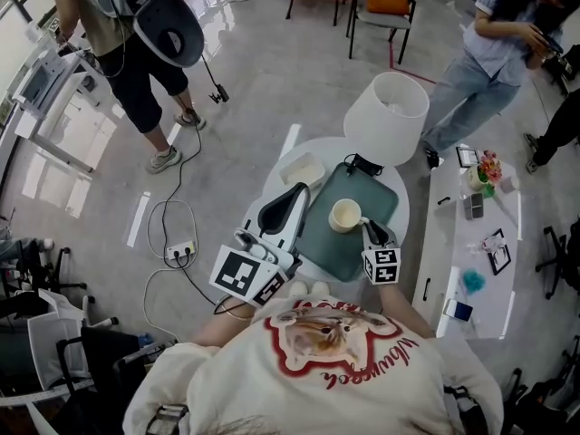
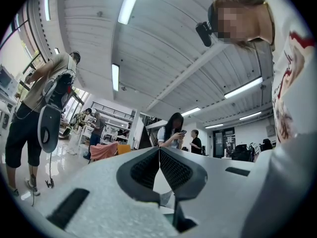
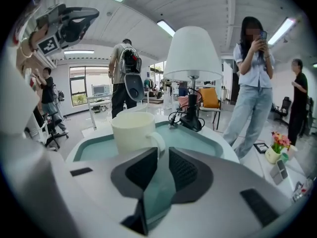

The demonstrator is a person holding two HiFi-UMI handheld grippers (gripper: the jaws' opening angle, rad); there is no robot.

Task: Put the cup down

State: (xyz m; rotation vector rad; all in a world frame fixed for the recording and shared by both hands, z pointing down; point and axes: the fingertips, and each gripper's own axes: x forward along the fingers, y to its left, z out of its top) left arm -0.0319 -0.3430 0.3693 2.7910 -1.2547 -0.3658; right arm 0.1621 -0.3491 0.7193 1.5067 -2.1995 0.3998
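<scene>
Head view: a round white table (image 1: pixel 313 148) carries a green tray (image 1: pixel 319 243) that reaches from its middle to the near edge. A cream cup (image 1: pixel 345 215) stands upright on the tray, handle turned toward the near right edge. The right gripper (image 1: pixel 370 227) sits just beside that handle. The left gripper (image 1: pixel 294 198) is over the tray's left side. A white table lamp (image 1: pixel 387 116) stands at the far right edge.

Left gripper view: the camera looks up at the ceiling. The two jaw tips touch each other, with nothing between them.

Right gripper view: the jaws stand a narrow gap apart, showing bare tray between them. The cup's handle is just ahead of the tips and not pinched. The cup rests on the tray by its own weight, with the lamp beyond it.
</scene>
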